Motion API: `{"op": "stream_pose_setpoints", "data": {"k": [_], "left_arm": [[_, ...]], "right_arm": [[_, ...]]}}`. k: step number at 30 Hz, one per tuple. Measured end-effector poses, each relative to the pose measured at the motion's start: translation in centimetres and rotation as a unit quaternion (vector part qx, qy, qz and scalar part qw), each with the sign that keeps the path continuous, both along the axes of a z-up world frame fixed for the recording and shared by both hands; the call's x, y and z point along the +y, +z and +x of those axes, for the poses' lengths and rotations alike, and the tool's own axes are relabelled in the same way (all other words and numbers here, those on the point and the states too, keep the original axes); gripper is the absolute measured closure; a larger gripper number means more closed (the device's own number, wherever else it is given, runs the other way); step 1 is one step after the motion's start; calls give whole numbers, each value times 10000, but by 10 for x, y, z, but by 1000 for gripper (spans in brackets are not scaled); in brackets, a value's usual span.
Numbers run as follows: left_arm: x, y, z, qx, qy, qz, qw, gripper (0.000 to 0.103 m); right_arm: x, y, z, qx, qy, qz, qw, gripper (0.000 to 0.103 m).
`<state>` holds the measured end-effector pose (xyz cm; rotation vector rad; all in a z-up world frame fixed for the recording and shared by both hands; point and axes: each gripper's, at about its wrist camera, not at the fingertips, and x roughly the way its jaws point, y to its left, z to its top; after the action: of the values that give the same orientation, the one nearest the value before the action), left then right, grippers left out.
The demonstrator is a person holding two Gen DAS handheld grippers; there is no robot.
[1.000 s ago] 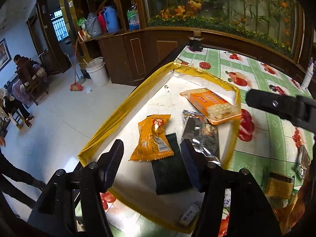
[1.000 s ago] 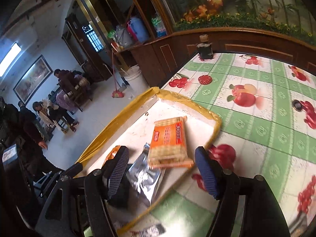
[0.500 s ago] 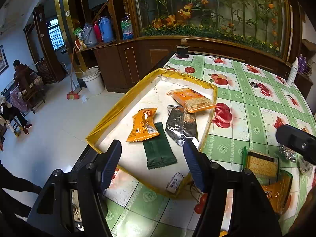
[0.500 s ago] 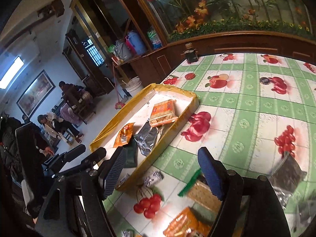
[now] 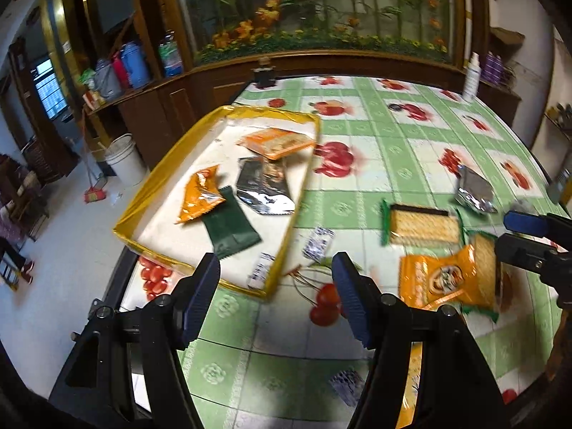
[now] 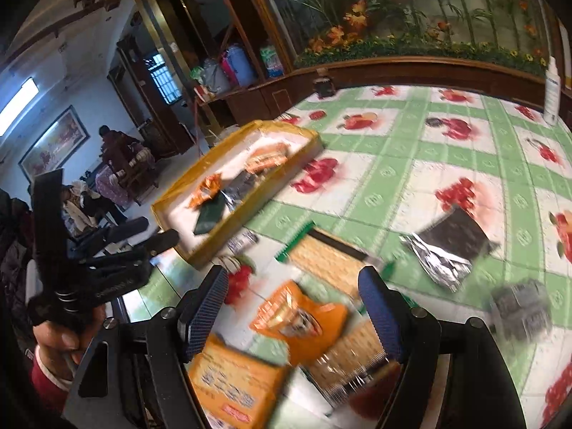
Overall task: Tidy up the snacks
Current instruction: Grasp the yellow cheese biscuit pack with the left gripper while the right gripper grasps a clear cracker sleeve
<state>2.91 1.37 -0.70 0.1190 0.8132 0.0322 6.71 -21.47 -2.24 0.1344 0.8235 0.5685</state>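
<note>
A yellow-rimmed tray [image 5: 214,116] [image 6: 168,221] sits at the table's left edge and holds an orange cracker pack [image 5: 277,143], a silver-black pouch [image 5: 264,186], an orange snack bag [image 5: 200,195] and a dark green packet [image 5: 230,230]. Loose snacks lie to its right: a green-edged cracker pack [image 5: 422,227] [image 6: 327,255], an orange bag [image 5: 439,279] [image 6: 300,320], a silver pouch [image 5: 473,191] [image 6: 447,246]. My left gripper [image 5: 277,298] is open and empty above the tablecloth by the tray's near corner. My right gripper [image 6: 293,316] is open over the orange bag, not touching it.
The table has a green checked fruit-print cloth [image 5: 393,132]. Small white sachets [image 5: 318,245] lie by the tray. A dark jar [image 5: 264,75] and a white bottle [image 5: 471,78] stand at the far edge. An orange pack [image 6: 232,389] lies near. People sit at far left [image 6: 118,164].
Both grippers have pulled back from the tray and swung right. The loose snacks on the cloth have come into view, and the right gripper now hangs over the orange bag.
</note>
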Motion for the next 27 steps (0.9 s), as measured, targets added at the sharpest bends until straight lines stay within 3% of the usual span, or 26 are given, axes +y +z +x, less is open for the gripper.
{"op": "stream_pose_setpoints", "data": {"k": [9, 13, 19, 22, 27], "left_arm": [[-34, -7, -10, 259, -827, -5, 9962, 39], [-41, -14, -19, 493, -1494, -176, 9874, 39], [-60, -25, -46, 678, -2770, 7, 9585, 39], [-71, -28, -54, 688, -3204, 305, 9443, 39], [-77, -32, -65, 815, -4135, 470, 9056, 39]], "right_arm": [[-22, -23, -21, 158, -249, -218, 9993, 26], [-25, -26, -26, 119, -276, -333, 9990, 26], [-29, -31, -29, 207, -262, -310, 9990, 26], [-28, -36, -30, 287, -210, -339, 9988, 26], [-25, -37, -32, 334, -122, -368, 9987, 26]]}}
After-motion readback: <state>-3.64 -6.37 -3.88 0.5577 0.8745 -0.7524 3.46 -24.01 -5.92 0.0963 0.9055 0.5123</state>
